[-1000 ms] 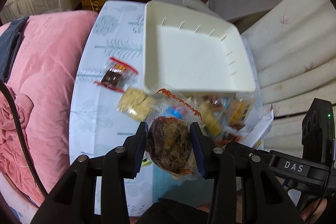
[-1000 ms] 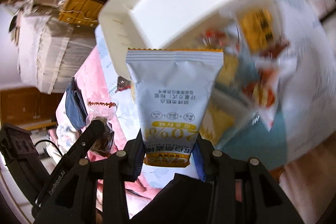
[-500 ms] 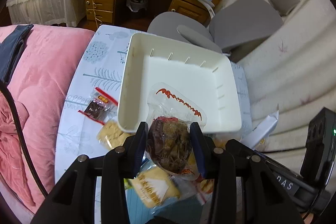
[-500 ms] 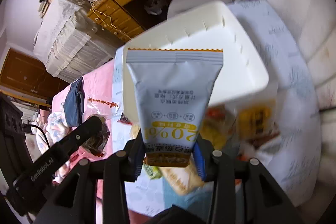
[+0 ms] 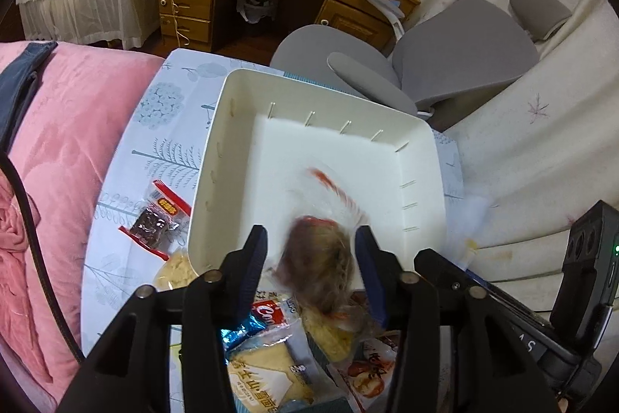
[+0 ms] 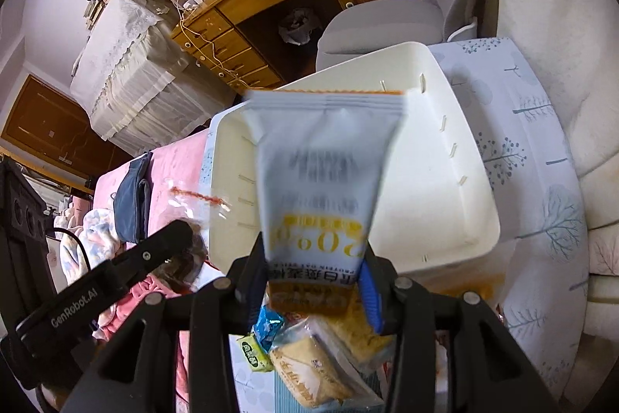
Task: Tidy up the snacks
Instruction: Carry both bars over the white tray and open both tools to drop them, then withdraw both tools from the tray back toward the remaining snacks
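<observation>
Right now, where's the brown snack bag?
Left wrist view: brown snack bag sits blurred between the opening left tongs, over the white bin's near edge.

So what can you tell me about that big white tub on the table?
The white tub is a shallow, square, plastic-looking bin with rounded corners and small slots along its inner walls. It sits upright on a tablecloth printed with trees, and its floor looks bare. Loose snack packets lie at its near edge. A clear packet of brown snack, blurred, hangs over its near side between the left hand-held gripper's opening jaws.
</observation>
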